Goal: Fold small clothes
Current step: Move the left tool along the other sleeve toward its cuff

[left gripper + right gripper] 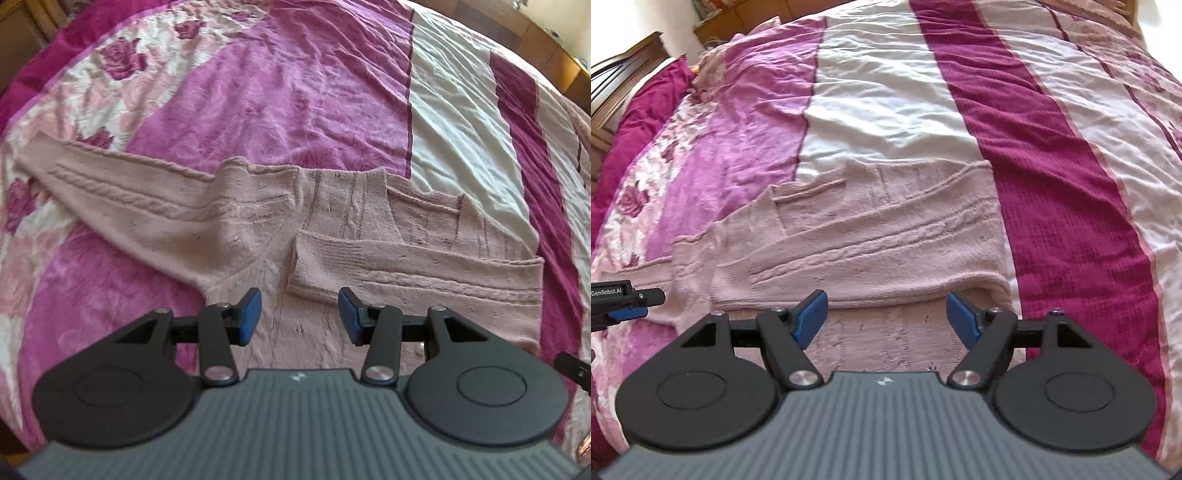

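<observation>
Pink knitted sweater [332, 236] lying flat on the bed [295, 92], directly beneath and ahead of both tools. One sleeve [118, 199] extends out to the left; the other sleeve [871, 254] is folded across the body. Left tool [300, 315] and right tool [886, 319] are both released, nothing between the blue pads.

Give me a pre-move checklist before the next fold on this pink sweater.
1. Left gripper empty, fingers apart: ok.
2. Right gripper empty, fingers apart: ok.
3. Right-hand sleeve folded across the sweater body: ok.
4. Other sleeve folded in: not ok, it lies stretched out on the bedspread.
5. Both grippers clear of the knit: cannot tell how high they hang.
6. Sweater hem lying flat: cannot tell, hidden behind the grippers.
</observation>
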`<state>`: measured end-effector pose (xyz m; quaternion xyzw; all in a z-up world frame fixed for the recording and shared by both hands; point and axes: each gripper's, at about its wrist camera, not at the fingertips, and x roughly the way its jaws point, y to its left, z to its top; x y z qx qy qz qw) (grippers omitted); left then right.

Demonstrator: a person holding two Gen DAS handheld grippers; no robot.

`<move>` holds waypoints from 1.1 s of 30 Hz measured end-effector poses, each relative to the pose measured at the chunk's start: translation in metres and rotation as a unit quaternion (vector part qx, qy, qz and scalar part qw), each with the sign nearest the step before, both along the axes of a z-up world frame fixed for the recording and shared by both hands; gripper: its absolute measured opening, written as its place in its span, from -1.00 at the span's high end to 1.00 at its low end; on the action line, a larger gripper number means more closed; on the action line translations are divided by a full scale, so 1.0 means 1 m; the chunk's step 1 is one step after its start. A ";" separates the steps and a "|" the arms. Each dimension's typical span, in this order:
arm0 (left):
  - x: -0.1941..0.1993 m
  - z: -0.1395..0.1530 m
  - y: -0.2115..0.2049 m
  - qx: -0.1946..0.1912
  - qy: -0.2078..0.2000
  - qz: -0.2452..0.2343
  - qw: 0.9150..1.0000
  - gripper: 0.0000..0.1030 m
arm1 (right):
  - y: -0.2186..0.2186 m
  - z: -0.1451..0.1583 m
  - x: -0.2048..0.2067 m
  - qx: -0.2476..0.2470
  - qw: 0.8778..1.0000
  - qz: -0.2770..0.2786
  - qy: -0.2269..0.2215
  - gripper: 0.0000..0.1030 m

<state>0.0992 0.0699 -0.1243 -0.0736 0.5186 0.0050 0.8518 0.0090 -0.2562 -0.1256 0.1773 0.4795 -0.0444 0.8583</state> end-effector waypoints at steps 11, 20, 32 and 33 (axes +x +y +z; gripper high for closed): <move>-0.032 0.054 0.004 0.014 -0.013 0.062 0.998 0.08 | -0.004 0.042 -0.002 0.015 0.998 0.058 0.003 -0.50; -0.048 0.069 0.044 0.007 -0.012 0.125 0.992 0.07 | 0.001 0.051 -0.003 0.032 0.997 0.064 0.010 -0.59; -0.027 0.053 0.129 0.009 -0.002 0.138 0.990 0.07 | 0.052 0.046 -0.003 0.027 0.999 0.014 0.021 -0.60; -0.024 0.050 0.136 0.008 0.000 0.136 0.991 0.07 | 0.057 0.045 -0.002 0.025 0.999 0.006 0.023 -0.60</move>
